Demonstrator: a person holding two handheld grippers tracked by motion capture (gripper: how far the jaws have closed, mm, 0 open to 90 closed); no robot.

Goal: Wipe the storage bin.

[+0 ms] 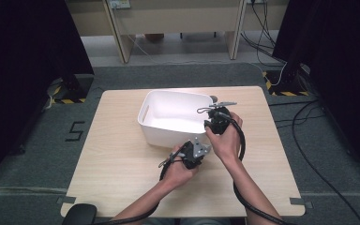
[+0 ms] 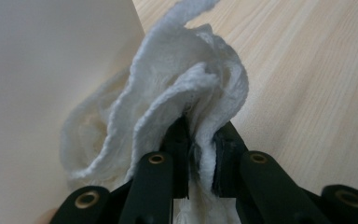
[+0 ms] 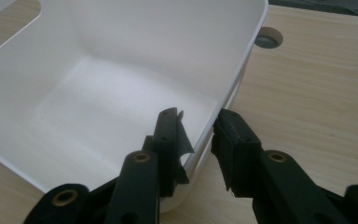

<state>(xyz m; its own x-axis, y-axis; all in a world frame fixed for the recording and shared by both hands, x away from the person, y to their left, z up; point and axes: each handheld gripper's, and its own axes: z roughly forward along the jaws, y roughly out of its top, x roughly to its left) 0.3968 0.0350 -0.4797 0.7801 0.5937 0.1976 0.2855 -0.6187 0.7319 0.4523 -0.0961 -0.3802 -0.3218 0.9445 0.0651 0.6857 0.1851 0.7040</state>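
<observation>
A white plastic bin [image 1: 176,117] stands in the middle of the wooden table. My right gripper [image 1: 217,118] is at its right rim. In the right gripper view the right gripper [image 3: 199,119] straddles the bin's wall [image 3: 233,79], one jaw inside and one outside, shut on it. The bin's inside looks bare. My left gripper [image 1: 194,149] sits low by the bin's near right corner. In the left gripper view the left gripper [image 2: 200,128] is shut on a bunched white cloth [image 2: 182,88], which rests against the bin's outer wall [image 2: 51,70].
A round grey cable hole [image 3: 266,38] lies in the table [image 1: 117,159] just beyond the bin's far right corner. Bare tabletop stretches left and right of the bin. Cables trail from both grippers toward the near edge.
</observation>
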